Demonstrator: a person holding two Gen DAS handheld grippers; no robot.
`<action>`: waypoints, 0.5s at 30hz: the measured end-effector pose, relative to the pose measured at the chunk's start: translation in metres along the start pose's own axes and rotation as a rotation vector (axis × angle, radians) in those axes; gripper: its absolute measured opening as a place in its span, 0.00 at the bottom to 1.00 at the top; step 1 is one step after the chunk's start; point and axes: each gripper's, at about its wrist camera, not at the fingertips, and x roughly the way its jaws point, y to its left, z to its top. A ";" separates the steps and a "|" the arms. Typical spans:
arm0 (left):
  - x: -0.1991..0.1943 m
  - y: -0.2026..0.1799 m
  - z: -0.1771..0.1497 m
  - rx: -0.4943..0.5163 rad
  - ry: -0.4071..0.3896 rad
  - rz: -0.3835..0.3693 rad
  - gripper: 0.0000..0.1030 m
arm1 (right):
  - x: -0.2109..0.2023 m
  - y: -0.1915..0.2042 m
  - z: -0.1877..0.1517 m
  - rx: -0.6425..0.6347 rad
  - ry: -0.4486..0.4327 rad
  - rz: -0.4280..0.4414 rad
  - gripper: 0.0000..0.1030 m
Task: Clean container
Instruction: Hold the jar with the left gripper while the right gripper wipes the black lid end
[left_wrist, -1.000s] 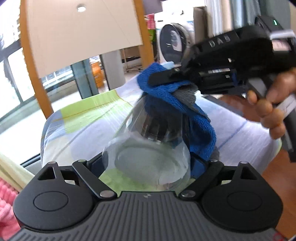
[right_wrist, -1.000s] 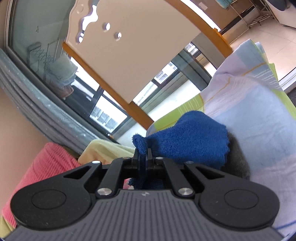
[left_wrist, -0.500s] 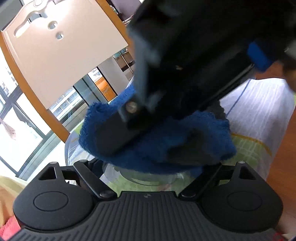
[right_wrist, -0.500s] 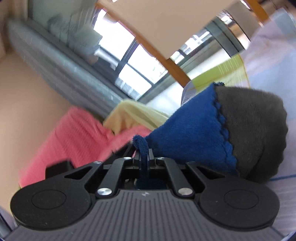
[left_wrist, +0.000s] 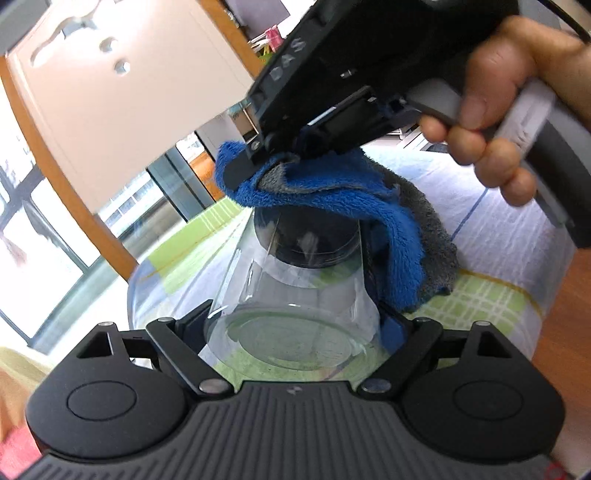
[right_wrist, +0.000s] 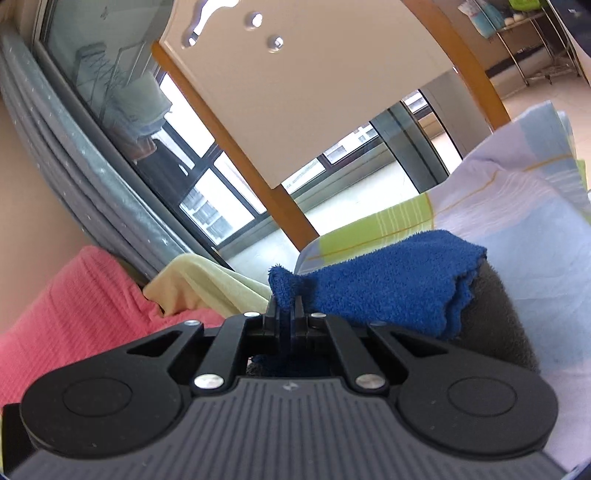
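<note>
The clear container (left_wrist: 295, 295) is lying on its side between the jaws of your left claw (left_wrist: 295, 325), its thick base toward that claw's camera and its dark mouth pointing away. The log has those jaws easing open slightly, though both sides are pressing on the glass wall and gripping it.

Your right claw (left_wrist: 240, 173) is hovering just above and beyond the mouth, closed tight on a corner of the blue-and-grey cloth (left_wrist: 351, 199), which is draping over the mouth and down the far right side of the container. In the right wrist view the cloth (right_wrist: 388, 280) is bunching just ahead of the pinched jaws of the right claw (right_wrist: 286, 314).

The risk: smooth glass held only by its wall is likely to twist or slide out if you are pushing the cloth hard against the rim, and it would drop toward the striped sheet (left_wrist: 517, 240) below. A loosening left grip makes that worse. The cloth may also just skim the outside.

Compared with half a second ago, your right claw is sitting higher and farther from the left camera, uncovering the container body that the cloth was hiding.
</note>
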 end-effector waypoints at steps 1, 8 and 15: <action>0.003 0.007 0.001 -0.054 0.018 -0.038 0.86 | -0.001 -0.001 -0.001 0.011 -0.006 0.002 0.00; -0.011 0.020 0.007 -0.215 0.054 -0.146 0.87 | -0.008 -0.003 -0.002 0.059 -0.008 -0.003 0.00; -0.010 -0.011 0.004 0.052 0.009 0.045 0.86 | -0.037 0.032 -0.024 0.011 0.096 0.059 0.05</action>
